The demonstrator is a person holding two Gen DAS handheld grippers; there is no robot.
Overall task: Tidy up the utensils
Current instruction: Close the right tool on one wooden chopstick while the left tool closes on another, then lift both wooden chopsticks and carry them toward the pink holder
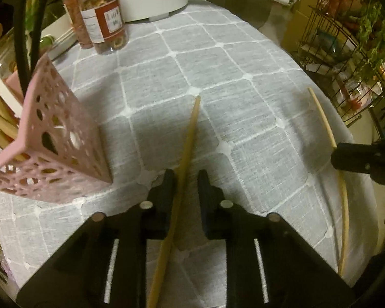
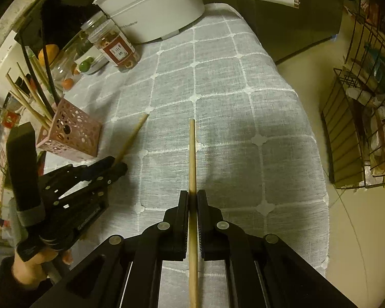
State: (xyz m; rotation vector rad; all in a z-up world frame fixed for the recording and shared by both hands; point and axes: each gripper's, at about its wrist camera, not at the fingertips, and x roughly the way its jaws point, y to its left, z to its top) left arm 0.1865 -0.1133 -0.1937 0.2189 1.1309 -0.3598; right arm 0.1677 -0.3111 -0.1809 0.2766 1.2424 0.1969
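Right gripper: jaws clamped on a wooden chopstick that points forward over the grey checked tablecloth. Left gripper: jaws narrow, second chopstick between them, apparently against one finger; grip unsure, may slip. Beyond, pink perforated holder with sticks; a careless insert could tip it

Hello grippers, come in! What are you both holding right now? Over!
Right gripper shut on a chopstick. Left gripper jaws around another chopstick, gap on one side. Pink holder close by, nothing blocking.
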